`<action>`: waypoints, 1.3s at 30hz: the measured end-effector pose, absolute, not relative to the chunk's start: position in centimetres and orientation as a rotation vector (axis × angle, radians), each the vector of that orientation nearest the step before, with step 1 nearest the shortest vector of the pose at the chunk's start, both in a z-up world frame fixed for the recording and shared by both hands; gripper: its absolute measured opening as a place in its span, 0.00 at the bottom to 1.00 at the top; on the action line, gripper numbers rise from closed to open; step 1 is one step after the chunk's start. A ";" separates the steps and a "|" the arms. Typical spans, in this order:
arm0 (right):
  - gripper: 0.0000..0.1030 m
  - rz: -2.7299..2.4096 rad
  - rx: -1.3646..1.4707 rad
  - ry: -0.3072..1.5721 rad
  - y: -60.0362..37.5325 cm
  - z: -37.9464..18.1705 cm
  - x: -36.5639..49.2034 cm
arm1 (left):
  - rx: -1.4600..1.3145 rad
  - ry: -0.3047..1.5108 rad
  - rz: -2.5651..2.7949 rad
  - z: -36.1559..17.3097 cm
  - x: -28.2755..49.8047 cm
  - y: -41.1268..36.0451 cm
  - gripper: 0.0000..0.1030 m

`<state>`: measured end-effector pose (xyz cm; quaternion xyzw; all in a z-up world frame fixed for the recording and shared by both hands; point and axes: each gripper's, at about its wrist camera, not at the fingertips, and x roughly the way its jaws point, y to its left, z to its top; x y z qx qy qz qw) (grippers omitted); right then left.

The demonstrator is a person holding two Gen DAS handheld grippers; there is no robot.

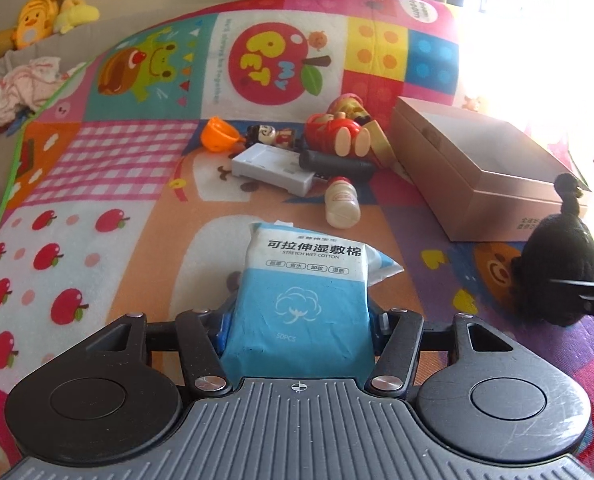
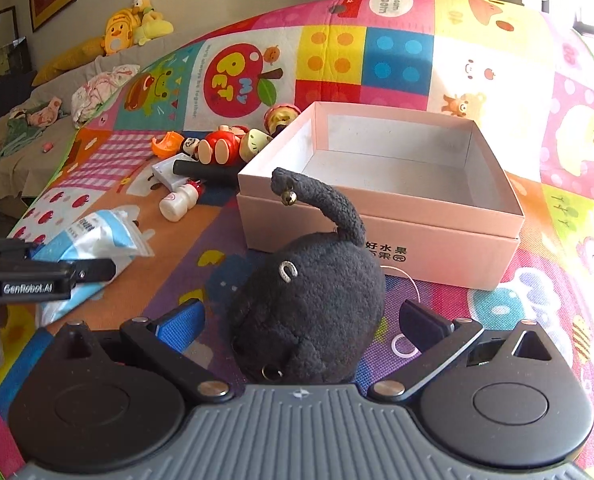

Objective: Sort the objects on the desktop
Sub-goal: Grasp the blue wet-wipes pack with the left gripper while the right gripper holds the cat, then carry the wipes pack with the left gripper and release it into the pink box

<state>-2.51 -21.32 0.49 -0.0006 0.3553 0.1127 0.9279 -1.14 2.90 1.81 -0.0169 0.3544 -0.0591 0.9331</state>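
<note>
Left wrist view: left hand-held gripper (image 1: 297, 320) pinching a blue cotton pad pack (image 1: 303, 300), pads pressed against both its sides, pack resting on the play mat (image 1: 137, 168) near the mat's near edge. Right wrist view: right hand-held gripper (image 2: 301, 320) spread wide around a black plush toy (image 2: 309, 304), blue pads standing clear of the fur on both sides, so not gripped yet; plush sitting on the mat just in front of the pink box (image 2: 381, 240), tail with a small bell curling up toward the box rim.

Progress, judged from the layout: barely started. Box open and empty inside. Unsorted, clustered toward the mat's middle beside the box's left wall: small white bottle (image 2: 179, 202), white flat case (image 1: 273, 168), black cylinder (image 1: 337, 162), red wooden doll (image 1: 343, 132), small figurine (image 1: 267, 136), orange cup (image 1: 217, 134). Nothing placed so far; pack and plush likely first in, everything else left to follow.
</note>
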 end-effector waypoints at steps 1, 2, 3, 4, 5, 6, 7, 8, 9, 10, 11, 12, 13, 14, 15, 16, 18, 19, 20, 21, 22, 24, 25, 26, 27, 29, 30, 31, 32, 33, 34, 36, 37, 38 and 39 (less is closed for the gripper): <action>1.00 0.224 0.012 0.740 -21.3 0.4 -2.1 | -0.030 0.725 -0.135 1.9 -1.6 2.6 0.60; 0.95 0.221 0.022 0.755 -21.3 0.2 -1.8 | -0.025 0.725 -0.152 2.0 -2.0 2.3 0.60; 0.88 0.219 0.026 0.771 -21.3 0.1 -1.7 | -0.020 0.724 -0.167 2.1 -2.5 1.9 0.60; 0.75 0.213 0.020 0.789 -21.3 0.0 -1.6 | -0.015 0.723 -0.182 2.2 -3.0 1.6 0.60; 0.74 0.219 0.016 0.797 -21.4 0.0 -1.7 | -0.010 0.721 -0.195 2.3 -3.4 1.2 0.60; 0.73 0.226 0.013 0.800 -21.6 0.2 -2.0 | -0.006 0.718 -0.208 2.5 -3.8 0.9 0.60; 0.72 0.234 0.005 0.802 -21.8 0.4 -2.4 | -0.002 0.715 -0.220 2.6 -4.1 0.6 0.60; 0.72 0.245 -0.004 0.804 -21.9 0.6 -2.8 | 0.005 0.710 -0.236 2.9 -4.5 0.2 0.60; 0.72 0.268 -0.010 0.816 -22.3 1.0 -3.5 | 0.013 0.703 -0.248 3.1 -4.8 -0.1 0.60; 0.72 0.300 -0.003 0.836 -22.8 1.4 -4.0 | 0.021 0.696 -0.260 3.4 -5.1 -0.4 0.60; 0.72 0.341 0.014 0.858 -23.4 1.9 -4.6 | 0.031 0.684 -0.275 3.8 -5.4 -0.9 0.60; 0.72 0.376 0.031 0.872 -24.0 2.5 -5.3 | 0.038 0.673 -0.289 4.2 -5.7 -1.3 0.60; 0.72 0.399 0.038 0.871 -24.6 3.1 -6.1 | 0.045 0.660 -0.305 4.8 -5.9 -1.7 0.60; 0.72 0.413 0.033 0.854 -25.2 4.1 -7.0 | 0.050 0.646 -0.325 5.4 -6.0 -2.1 0.60; 0.72 0.413 0.018 0.824 -25.7 5.2 -7.9 | 0.055 0.628 -0.348 6.1 -6.0 -2.6 0.60; 0.72 0.405 0.003 0.786 -26.2 6.2 -8.7 | 0.062 0.608 -0.370 6.9 -5.9 -3.2 0.60; 0.72 0.370 -0.013 0.686 -27.5 8.8 -10.5 | 0.086 0.556 -0.409 8.6 -5.4 -4.7 0.59; 0.72 0.350 -0.013 0.638 -28.2 10.0 -11.2 | 0.100 0.528 -0.424 9.4 -5.0 -5.5 0.59; 0.72 0.332 -0.010 0.591 -28.9 11.0 -11.8 | 0.111 0.500 -0.437 10.2 -4.6 -6.3 0.58; 0.72 0.317 -0.004 0.550 -29.6 11.9 -12.3 | 0.123 0.470 -0.457 11.0 -4.0 -7.4 0.56; 0.72 0.303 0.002 0.511 -30.3 12.6 -12.8 | 0.134 0.450 -0.472 11.6 -3.3 -8.2 0.56; 0.72 0.268 0.009 0.450 -31.5 13.5 -13.4 | 0.168 0.418 -0.497 12.6 -1.4 -10.7 0.54; 0.72 0.247 0.012 0.432 -32.1 13.6 -13.5 | 0.187 0.413 -0.501 12.8 -0.4 -11.7 0.51; 0.72 0.228 0.018 0.423 -32.8 13.6 -13.5 | 0.200 0.413 -0.496 12.9 0.5 -12.5 0.46; 0.72 0.214 0.031 0.425 -33.4 13.3 -13.5 | 0.201 0.423 -0.489 13.0 1.4 -13.1 0.46; 0.72 0.205 0.059 0.452 -34.4 12.3 -13.2 | 0.163 0.467 -0.483 12.9 2.6 -13.2 0.46; 0.72 0.201 0.069 0.469 -34.8 11.6 -12.9 | 0.149 0.477 -0.486 12.7 2.7 -13.1 0.47; 0.72 0.197 0.080 0.488 -35.2 10.8 -12.7 | 0.146 0.480 -0.487 12.4 2.4 -12.9 0.48; 0.72 0.194 0.094 0.512 -35.4 10.0 -12.2 | 0.154 0.487 -0.483 12.0 2.1 -12.7 0.52; 0.72 0.194 0.109 0.538 -35.6 9.1 -11.9 | 0.160 0.504 -0.476 11.4 1.6 -12.5 0.59; 0.72 0.197 0.122 0.563 -35.5 8.3 -11.3 | 0.158 0.527 -0.474 10.8 1.0 -12.3 0.62; 0.72 0.207 0.128 0.607 -35.0 6.8 -10.3 | 0.141 0.573 -0.480 9.5 -0.3 -11.8 0.76; 0.72 0.212 0.122 0.623 -34.6 6.2 -9.9 | 0.134 0.589 -0.481 8.9 -1.0 -11.5 0.81; 0.72 0.216 0.109 0.640 -33.9 5.4 -9.6 | 0.132 0.599 -0.474 8.2 -1.8 -11.5 0.89; 0.72 0.219 0.097 0.653 -33.3 4.8 -9.3 | 0.139 0.605 -0.466 7.5 -2.3 -11.5 0.94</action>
